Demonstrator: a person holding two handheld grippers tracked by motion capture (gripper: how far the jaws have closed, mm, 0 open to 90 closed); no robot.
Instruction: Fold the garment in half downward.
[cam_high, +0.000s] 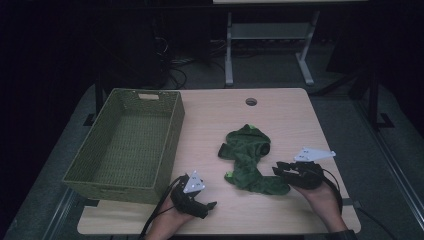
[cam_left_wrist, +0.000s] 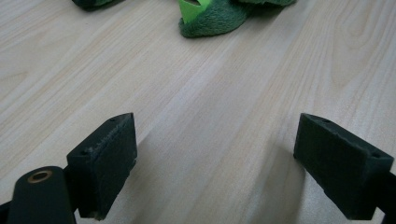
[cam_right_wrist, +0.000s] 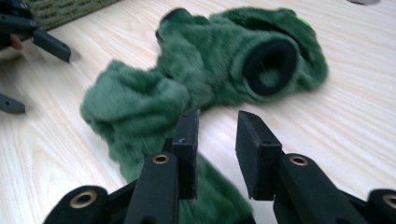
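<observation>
Soft green plush (cam_high: 248, 159) lies mid-table, right of the basket (cam_high: 129, 141).
It looks light, floppy and easy to pinch at a thick fold. Right gripper (cam_right_wrist: 217, 140) is slightly parted over its near end, gripping nothing; left gripper (cam_left_wrist: 215, 158) gapes wide, empty.

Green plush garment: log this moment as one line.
green plush garment crumpled on wooden table | right gripper open beside it | left gripper open | woven basket unfilled

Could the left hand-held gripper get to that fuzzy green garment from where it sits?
Probably yes: bare table lies between the left hand-held gripper and the green garment, and its jaws stand wide open.
</observation>
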